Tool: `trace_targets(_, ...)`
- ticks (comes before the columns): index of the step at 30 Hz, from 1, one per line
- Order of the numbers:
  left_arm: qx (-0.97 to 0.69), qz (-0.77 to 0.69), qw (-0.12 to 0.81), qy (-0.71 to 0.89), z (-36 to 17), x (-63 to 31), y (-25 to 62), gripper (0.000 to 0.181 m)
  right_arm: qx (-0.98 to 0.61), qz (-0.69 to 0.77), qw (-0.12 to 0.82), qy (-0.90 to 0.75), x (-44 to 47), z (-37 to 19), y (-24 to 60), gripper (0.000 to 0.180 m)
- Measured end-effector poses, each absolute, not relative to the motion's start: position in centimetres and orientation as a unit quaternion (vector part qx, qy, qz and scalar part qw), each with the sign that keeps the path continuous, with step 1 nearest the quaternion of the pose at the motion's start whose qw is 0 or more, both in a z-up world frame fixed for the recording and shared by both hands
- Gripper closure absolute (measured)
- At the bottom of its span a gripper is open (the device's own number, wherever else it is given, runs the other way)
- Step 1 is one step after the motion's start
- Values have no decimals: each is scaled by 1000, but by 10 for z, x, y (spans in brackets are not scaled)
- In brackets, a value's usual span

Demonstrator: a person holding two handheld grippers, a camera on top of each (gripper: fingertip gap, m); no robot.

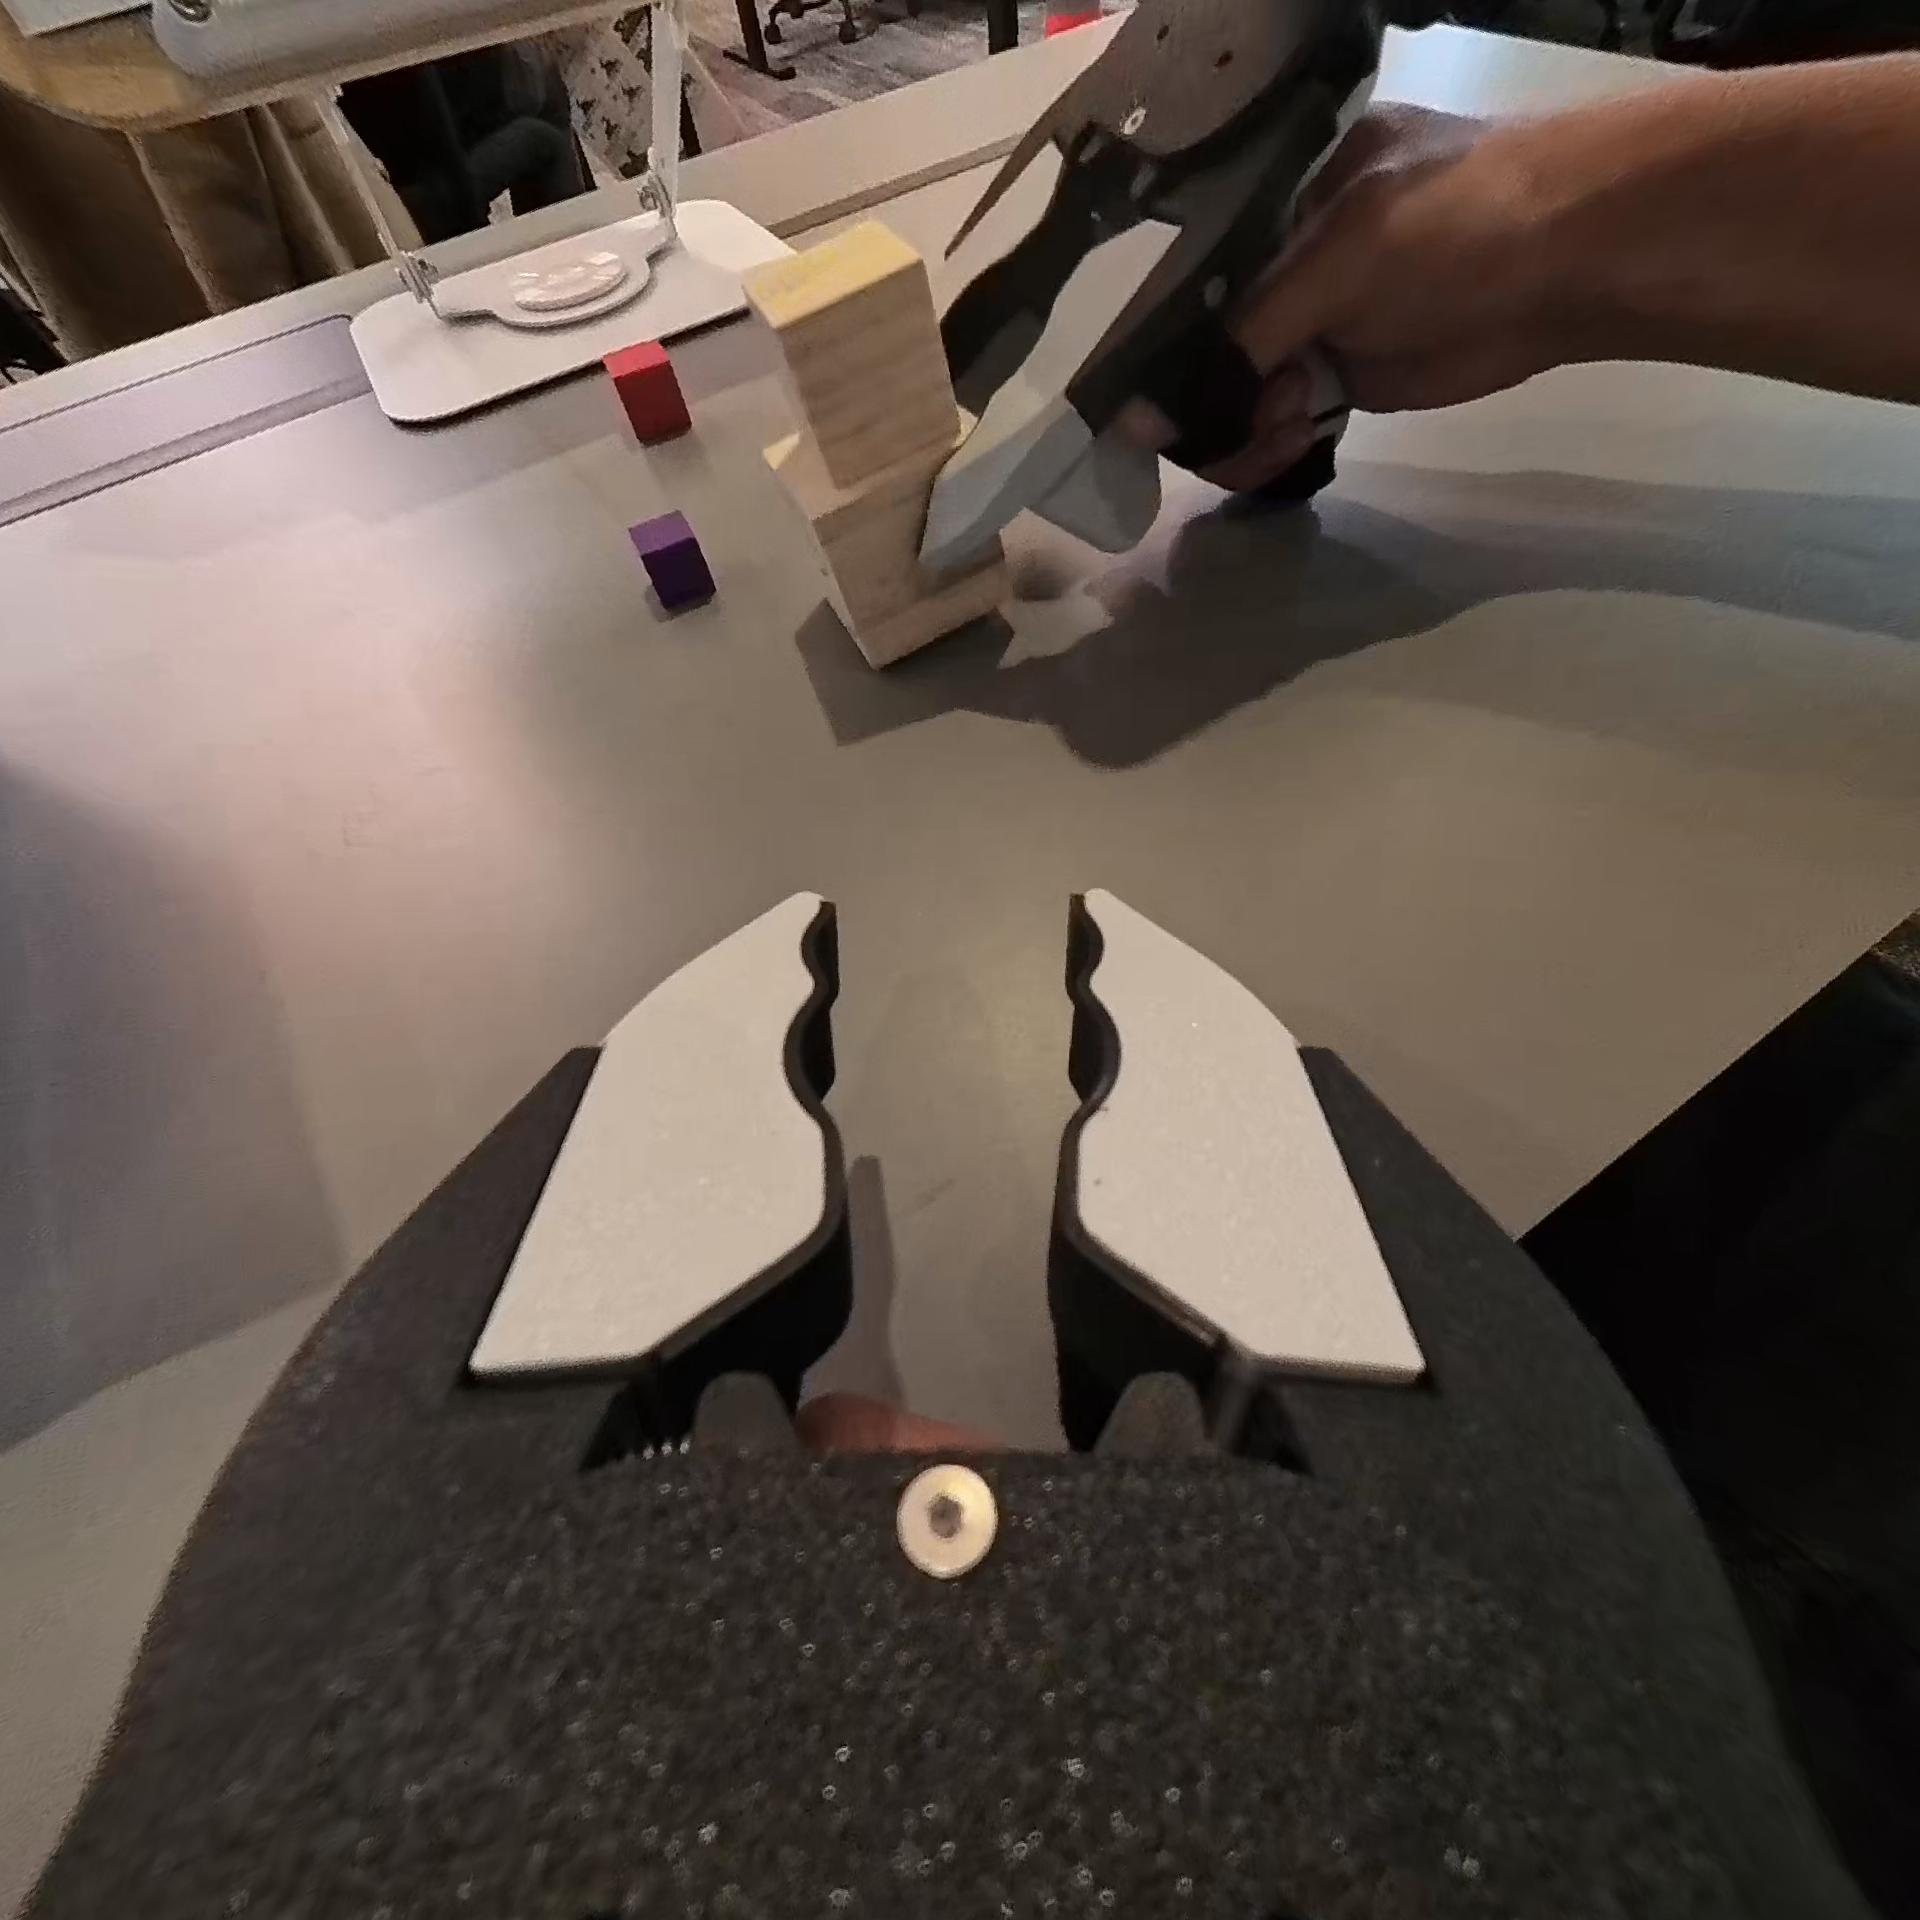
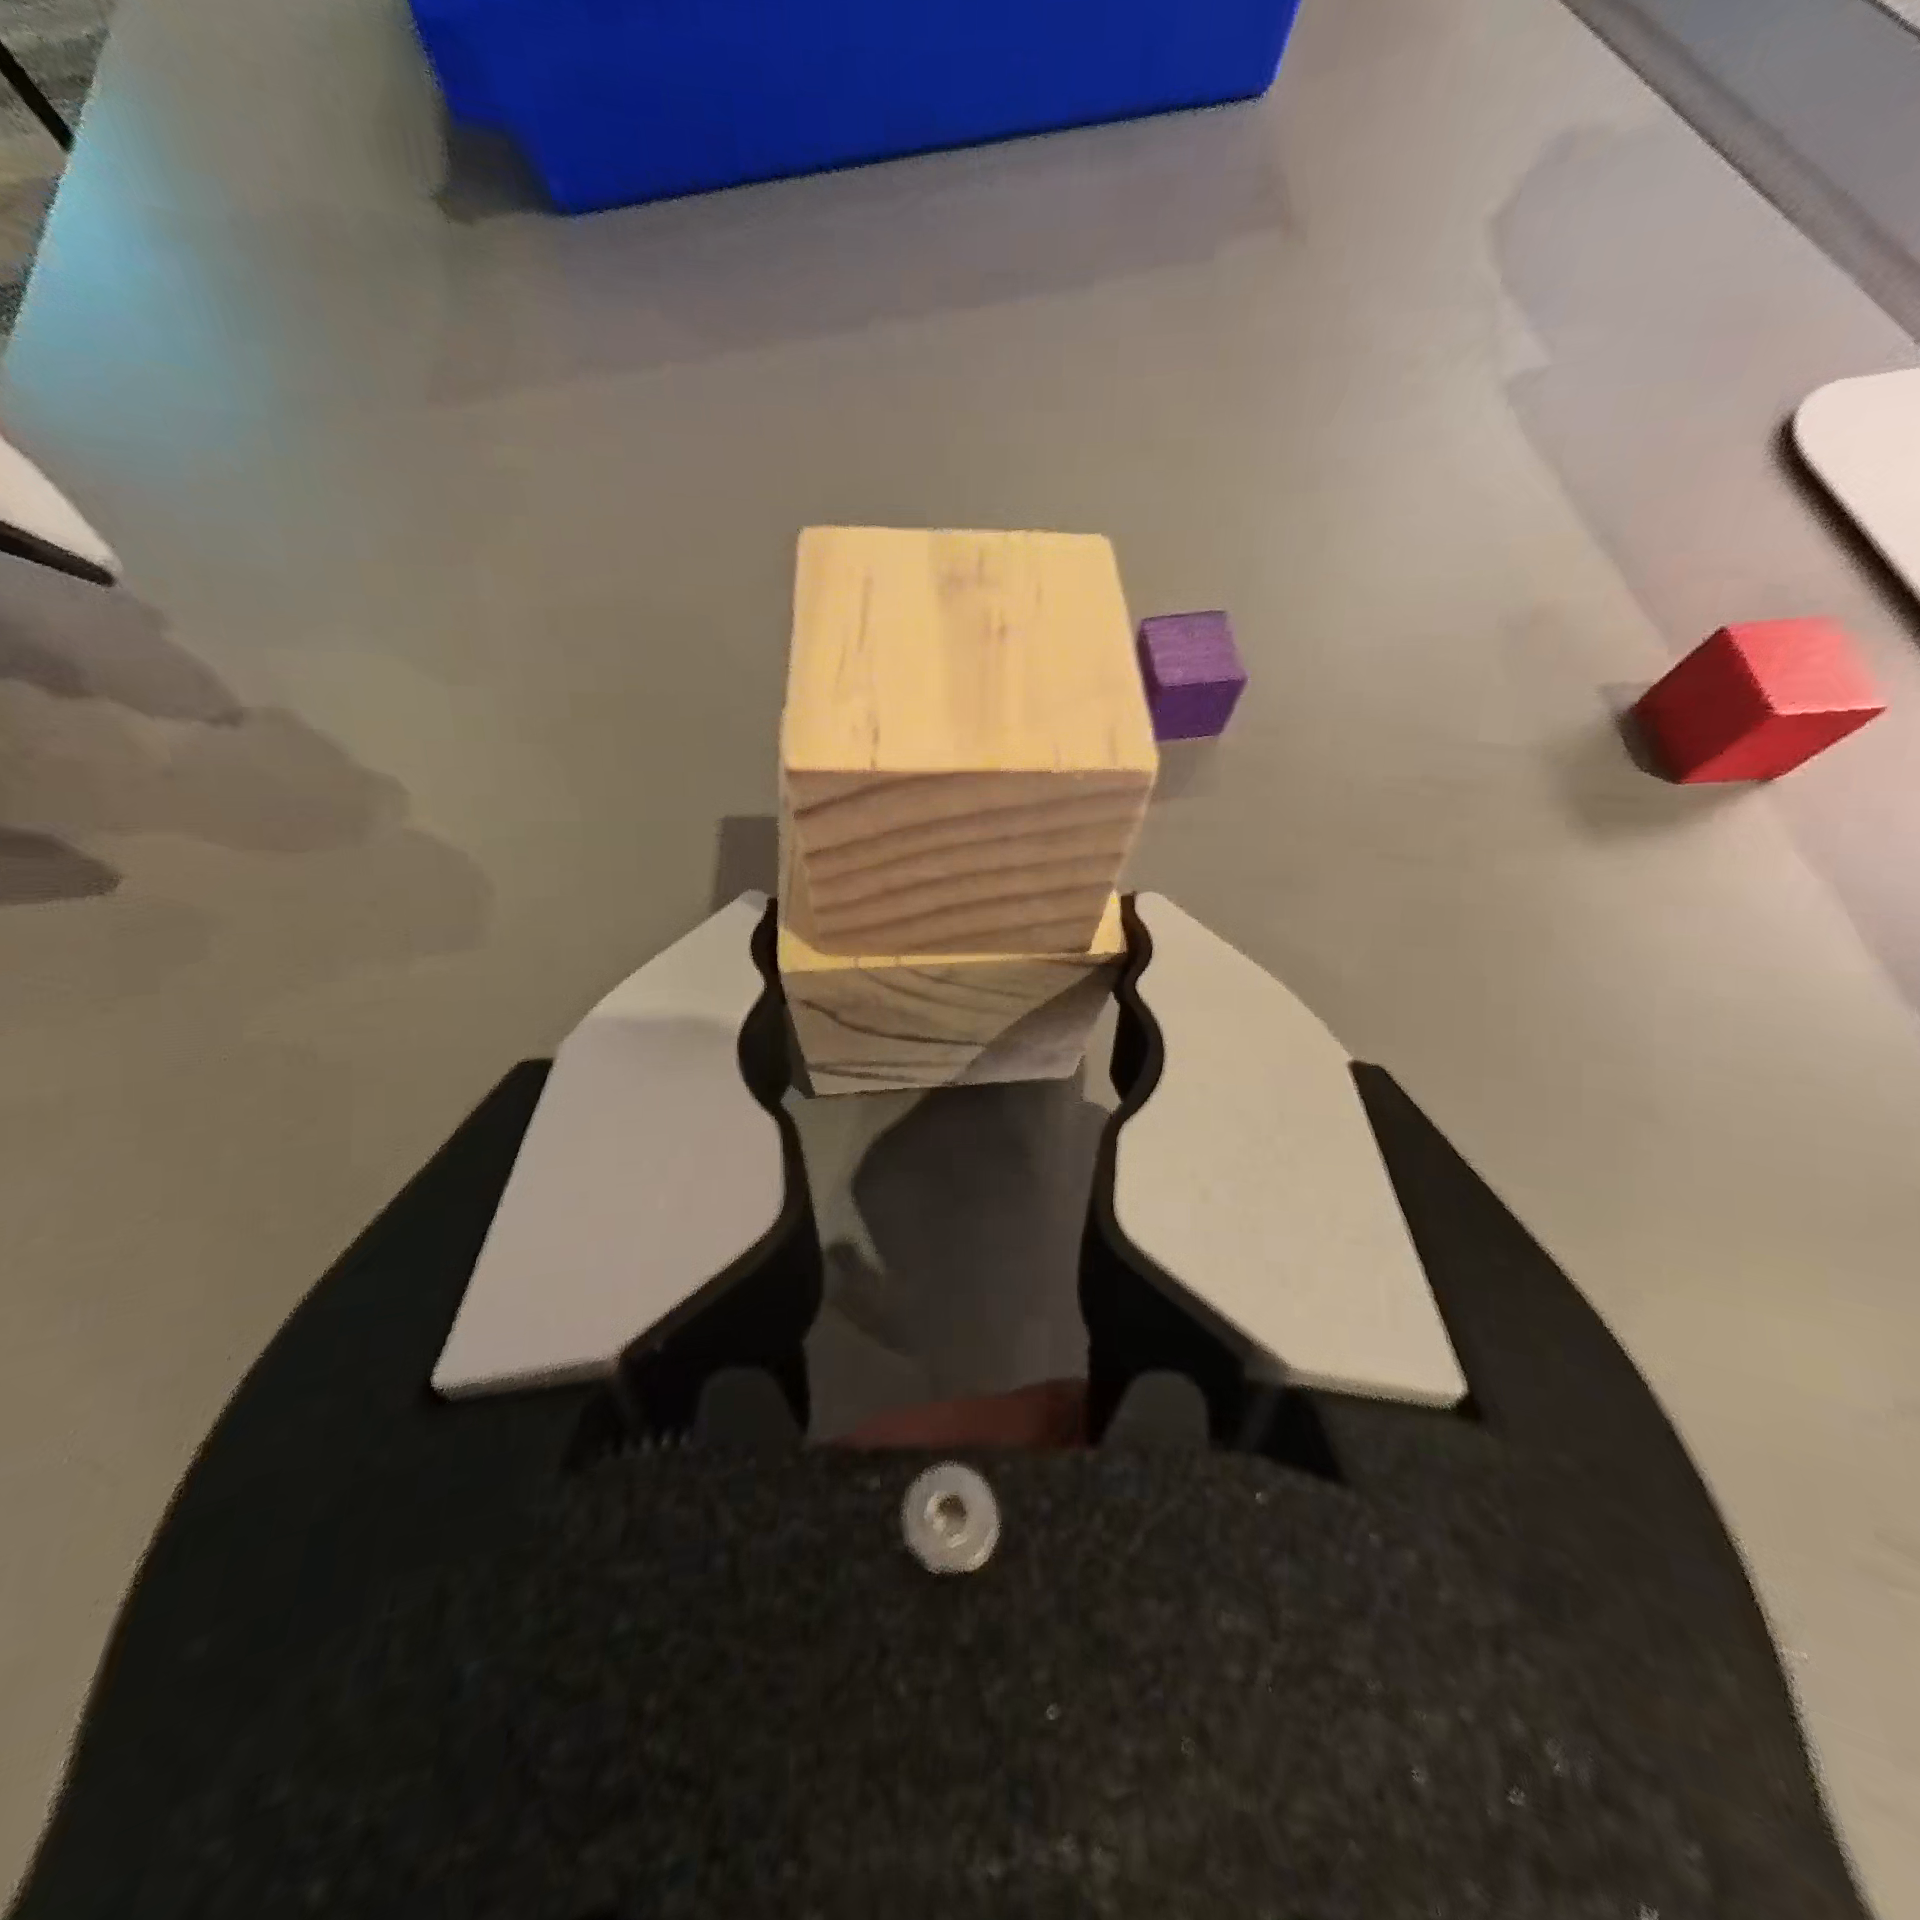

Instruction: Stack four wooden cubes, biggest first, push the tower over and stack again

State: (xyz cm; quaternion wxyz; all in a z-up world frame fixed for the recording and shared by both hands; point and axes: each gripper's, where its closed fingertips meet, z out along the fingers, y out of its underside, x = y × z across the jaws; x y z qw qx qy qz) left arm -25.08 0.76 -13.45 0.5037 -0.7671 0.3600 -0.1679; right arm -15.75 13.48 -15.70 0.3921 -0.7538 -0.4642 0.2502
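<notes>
Two plain wooden cubes are stacked on the grey table (image 1: 416, 831). The upper cube (image 2: 966, 727) rests a little askew on the lower cube (image 2: 935, 1013). My right gripper (image 2: 945, 920) is shut on the lower cube, one finger on each side. In the left wrist view the right gripper (image 1: 961, 530) comes from the right onto the lower cube (image 1: 883, 582), with the upper cube (image 1: 857, 353) above it. A small purple cube (image 1: 673, 556) and a red cube (image 1: 649, 390) lie to the left of the tower. My left gripper (image 1: 951, 914) is open and empty, well in front of the tower.
A white stand base (image 1: 561, 322) lies behind the red cube. A blue box (image 2: 852, 94) stands beyond the tower in the right wrist view. A hand (image 1: 1403, 270) holds the right gripper. The table's edge (image 1: 1714, 1091) runs along the right.
</notes>
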Motion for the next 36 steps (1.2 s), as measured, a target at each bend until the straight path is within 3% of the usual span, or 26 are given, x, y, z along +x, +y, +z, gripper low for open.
trace_targets(7, -775, -172, 494, 355, -140, -254, 10, 139, -767, 238, 380, -459, -151, -157, 115, 113)
trace_targets(15, -776, -176, 491, 354, -138, -257, 9, 139, -802, 206, 485, -282, -98, -105, 15, 115)
trace_targets(18, -779, -177, 487, 352, -139, -258, 9, 138, -809, 199, 515, -204, -83, -113, -38, 123)
trace_targets(20, -783, -177, 484, 347, -142, -258, 10, 138, -823, 189, 504, -182, -78, -123, -58, 120)
trace_targets(27, -783, -166, 495, 338, -135, -251, 19, 138, -830, 127, 511, -183, -61, -137, -69, 120)
trace_targets(30, -785, -155, 505, 323, -111, -252, 44, 142, -830, 125, 513, -183, -59, -139, -69, 121)
trace_targets(32, -798, -156, 480, 330, -97, -243, 73, 159, -831, 127, 510, -182, -60, -142, -69, 121)
trace_targets(36, -846, -166, 396, 316, -84, -203, 157, 138, -833, 123, 502, -198, -66, -148, -70, 121)
